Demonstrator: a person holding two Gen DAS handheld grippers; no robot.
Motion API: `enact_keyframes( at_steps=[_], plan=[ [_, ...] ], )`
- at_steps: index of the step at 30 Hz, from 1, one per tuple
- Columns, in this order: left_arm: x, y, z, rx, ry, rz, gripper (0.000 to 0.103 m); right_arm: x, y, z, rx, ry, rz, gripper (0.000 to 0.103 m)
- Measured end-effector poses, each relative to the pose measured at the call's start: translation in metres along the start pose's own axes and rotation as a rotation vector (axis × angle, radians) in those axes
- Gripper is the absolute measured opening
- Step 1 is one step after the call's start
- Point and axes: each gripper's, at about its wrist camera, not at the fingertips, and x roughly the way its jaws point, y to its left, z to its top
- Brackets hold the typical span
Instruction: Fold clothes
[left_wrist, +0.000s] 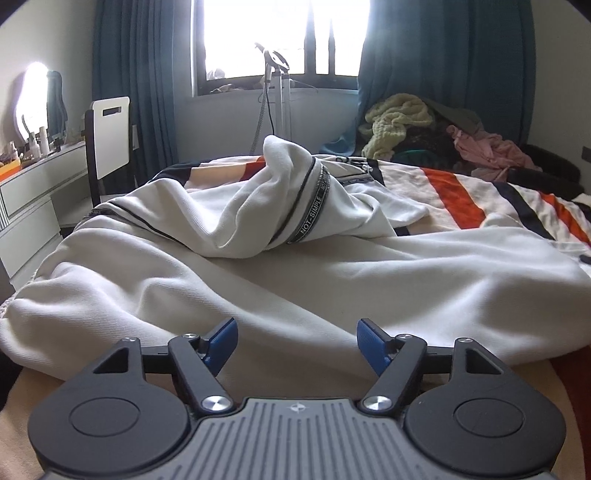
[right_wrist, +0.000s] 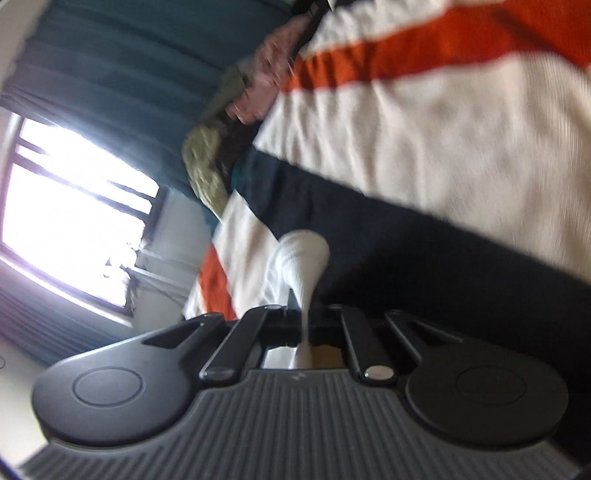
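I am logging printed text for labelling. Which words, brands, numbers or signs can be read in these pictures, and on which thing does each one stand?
"NOT-SIMPLE": on the grey woven tape sewn along the white cotton garment; it repeats further up the tape, too small to read there.
Dark letters on the garment's far band: too small to read.
Right wrist view: blurred, no text readable.

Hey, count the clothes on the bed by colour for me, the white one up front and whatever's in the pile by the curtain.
White garment, right gripper shut on part of it: 1
Yellow-green knit: 1
Pink garment: 1
Dark items in the pile: cannot tell how many
Total clearly visible: 3
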Motion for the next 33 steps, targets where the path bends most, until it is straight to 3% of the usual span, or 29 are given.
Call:
enact_keyframes(
  at_steps=[4, 7, 8, 12, 16, 25, 27, 29, 30, 31, 33],
  plan=[
    [0.002, 0.006, 0.003, -0.038, 0.001, -0.019, 0.073, -0.050, 0.022, 0.014, -0.070, -0.215, -0.002, 0.006],
    [-0.005, 0.014, 0.005, -0.090, -0.002, -0.044, 0.073, -0.100, 0.021, 0.018, -0.083, -0.371, -0.116, 0.006],
    [-0.007, 0.017, 0.006, -0.109, -0.003, -0.052, 0.073, -0.111, 0.016, 0.020, -0.059, -0.377, -0.150, 0.006],
    [-0.014, 0.043, 0.007, -0.237, 0.025, -0.097, 0.076, -0.135, -0.021, 0.022, 0.139, -0.258, -0.263, 0.006],
    [-0.019, 0.087, 0.007, -0.425, 0.089, -0.115, 0.077, -0.148, -0.045, 0.007, 0.254, -0.134, -0.362, 0.006],
    [-0.005, 0.181, 0.001, -0.765, 0.294, -0.070, 0.080, -0.171, -0.042, -0.008, 0.280, -0.081, -0.328, 0.011],
    [0.003, 0.194, -0.004, -0.804, 0.335, -0.060, 0.080, -0.175, -0.046, -0.010, 0.328, -0.056, -0.316, 0.021],
    [0.013, 0.201, -0.006, -0.803, 0.372, -0.061, 0.079, -0.172, -0.048, -0.010, 0.366, -0.024, -0.287, 0.060],
    [0.016, 0.205, -0.006, -0.817, 0.371, -0.062, 0.079, -0.170, -0.049, -0.012, 0.377, -0.014, -0.275, 0.068],
    [0.017, 0.210, -0.007, -0.833, 0.367, -0.065, 0.079, -0.169, -0.049, -0.014, 0.386, -0.007, -0.263, 0.074],
    [0.018, 0.223, -0.008, -0.879, 0.330, -0.069, 0.079, -0.166, -0.048, -0.016, 0.381, 0.003, -0.261, 0.074]
  ],
)
